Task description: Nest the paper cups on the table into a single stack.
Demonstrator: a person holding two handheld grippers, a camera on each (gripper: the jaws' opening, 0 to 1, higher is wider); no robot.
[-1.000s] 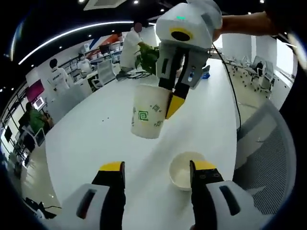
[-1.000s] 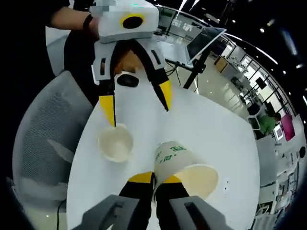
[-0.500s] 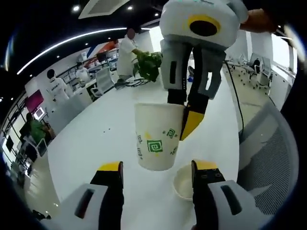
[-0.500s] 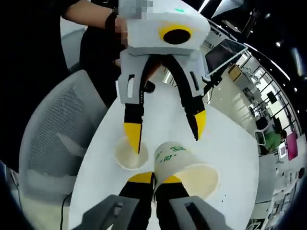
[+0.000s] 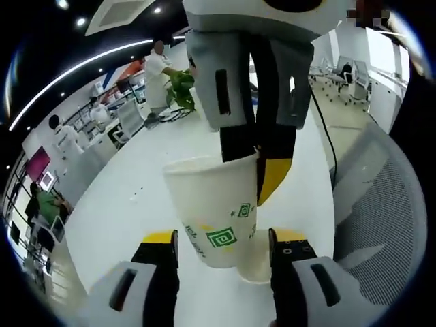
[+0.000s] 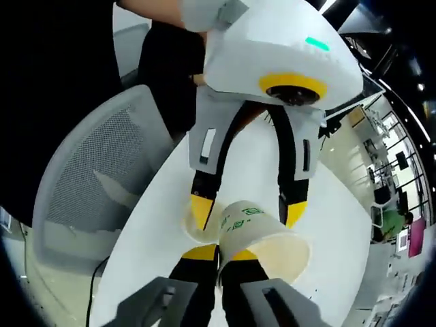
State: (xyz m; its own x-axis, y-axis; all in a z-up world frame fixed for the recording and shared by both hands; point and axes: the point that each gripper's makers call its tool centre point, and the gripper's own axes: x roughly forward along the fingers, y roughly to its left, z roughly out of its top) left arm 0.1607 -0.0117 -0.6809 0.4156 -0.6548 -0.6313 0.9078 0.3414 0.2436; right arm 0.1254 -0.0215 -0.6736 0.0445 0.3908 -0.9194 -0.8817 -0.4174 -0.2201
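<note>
Over table (image 5: pixel 122 204) | right hand-held gripper (image 6: pixel 219 253) clamps printed cup (image 6: pixel 262 235) rim

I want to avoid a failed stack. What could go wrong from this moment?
The right gripper pinches only the rim of the printed cup, so it may tilt or crumple when pressed down. The cup on the table sits loose between the open left gripper jaws and may slide or tip over.
</note>
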